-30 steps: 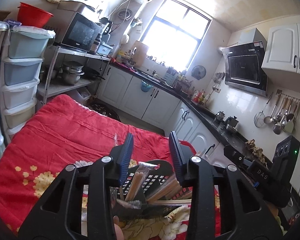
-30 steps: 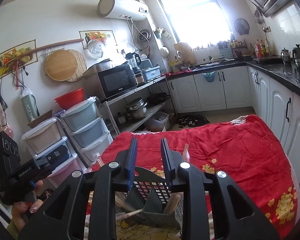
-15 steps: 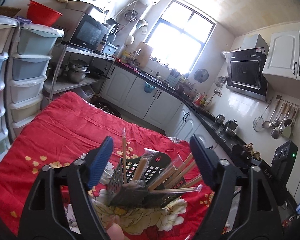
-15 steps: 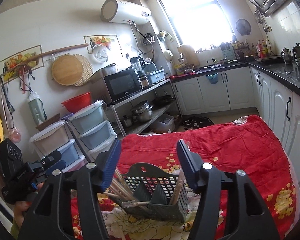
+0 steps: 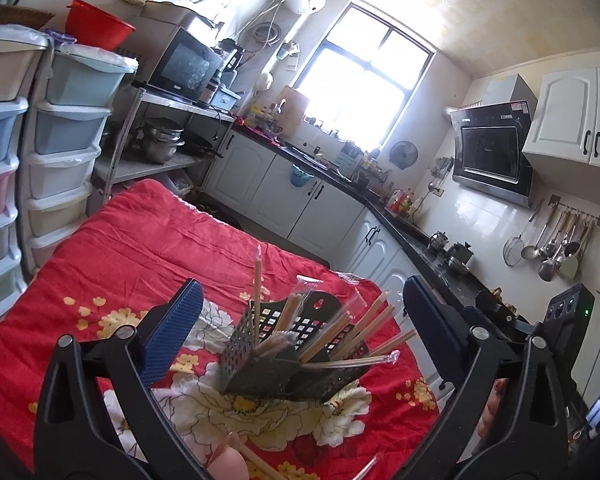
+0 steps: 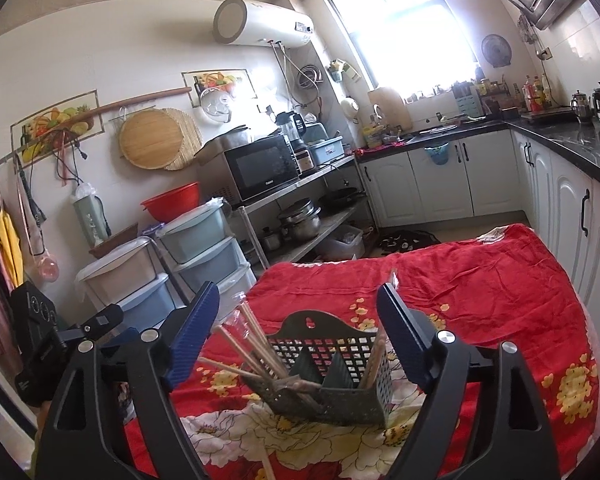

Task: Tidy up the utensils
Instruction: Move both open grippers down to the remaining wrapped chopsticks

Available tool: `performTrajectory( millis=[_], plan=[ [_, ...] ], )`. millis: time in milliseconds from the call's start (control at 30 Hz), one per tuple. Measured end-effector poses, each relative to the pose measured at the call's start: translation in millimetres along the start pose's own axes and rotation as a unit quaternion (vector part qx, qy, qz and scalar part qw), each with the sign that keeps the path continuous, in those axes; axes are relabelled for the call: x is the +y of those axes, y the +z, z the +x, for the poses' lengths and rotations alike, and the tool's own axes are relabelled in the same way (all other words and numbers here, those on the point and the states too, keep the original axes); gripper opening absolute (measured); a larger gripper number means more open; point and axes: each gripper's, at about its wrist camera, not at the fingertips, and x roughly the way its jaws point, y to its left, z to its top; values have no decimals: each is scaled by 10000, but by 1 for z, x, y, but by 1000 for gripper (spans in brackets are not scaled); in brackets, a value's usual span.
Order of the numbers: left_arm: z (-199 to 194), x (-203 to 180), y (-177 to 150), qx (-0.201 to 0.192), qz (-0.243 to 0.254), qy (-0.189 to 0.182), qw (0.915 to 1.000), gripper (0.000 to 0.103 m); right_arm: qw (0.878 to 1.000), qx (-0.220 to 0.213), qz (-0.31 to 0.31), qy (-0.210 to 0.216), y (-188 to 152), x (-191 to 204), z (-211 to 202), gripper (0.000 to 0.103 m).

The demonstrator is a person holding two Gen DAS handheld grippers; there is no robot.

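Chopsticks [image 5: 332, 336] in clear wrappers now stand free in the perforated dark plastic caddy [image 6: 332, 376] on the red floral quilt [image 6: 480, 292]; your left hand-held gripper [image 5: 300, 320] and right hand-held gripper [image 6: 300, 320] have just been opening, both wide, backed off, gripping nothing.

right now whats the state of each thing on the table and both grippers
left gripper: open, jaws just been opening, nothing gripped
right gripper: open, jaws just been opening, nothing gripped
utensil holder: upright on the red floral cloth, released
wrapped chopsticks: standing in the holder, leaning out
loose chopstick: lying on the cloth outside the holder
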Motion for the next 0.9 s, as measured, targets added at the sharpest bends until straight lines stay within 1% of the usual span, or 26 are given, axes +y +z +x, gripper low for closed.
performTrajectory(
  millis=[333,600,667,900],
  plan=[
    [-9,8,-12,100,-114,36,9999,92,9996,21,109,252,-3,7,-16,79],
    [-13,12,-25,269,-81,75,9996,92,9993,30,133,339,-8,13,-26,80],
    [-13,12,-28,306,-54,86,9995,92,9993,63,110,355,-10,15,-28,82],
    [-14,15,-37,438,-40,121,9990,92,9993,149,80,335,-22,18,-36,82]
  ],
)
